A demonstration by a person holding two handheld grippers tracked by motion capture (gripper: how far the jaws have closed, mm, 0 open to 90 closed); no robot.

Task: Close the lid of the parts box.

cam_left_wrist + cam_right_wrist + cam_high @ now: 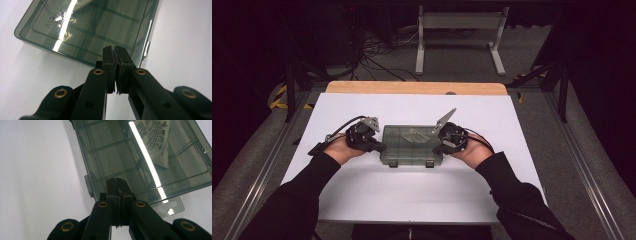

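At the middle of the white table (pixel 362 200), between your two hands, lies a smoke-tinted clear plastic compartment box (pixel 412 145), lid down, its two latches facing your side of the table.

Left gripper (pixel 379 147): you hold it at the box's left end, level with the table. In the left gripper view the jaws are pressed together pad to pad with nothing between them, tips at the box's lid near a corner (pixel 87 27). A small latch tab shows on the box's edge, just right of the tips in that view.

Right gripper (pixel 438 148): you hold it at the box's right end, opposite the left one. In the right gripper view the jaws are closed on themselves, empty, tips over the box's end wall (pixel 140 160). Whether the tips actually touch the plastic cannot be told for either gripper.

Inside the box, seen through the lid: divider walls forming compartments, and a folded printed paper leaflet (pixel 158 140) lying toward the far right part. A clear hanger tab (pixel 172 207) sticks out of the box end just right of the right gripper's jaws.
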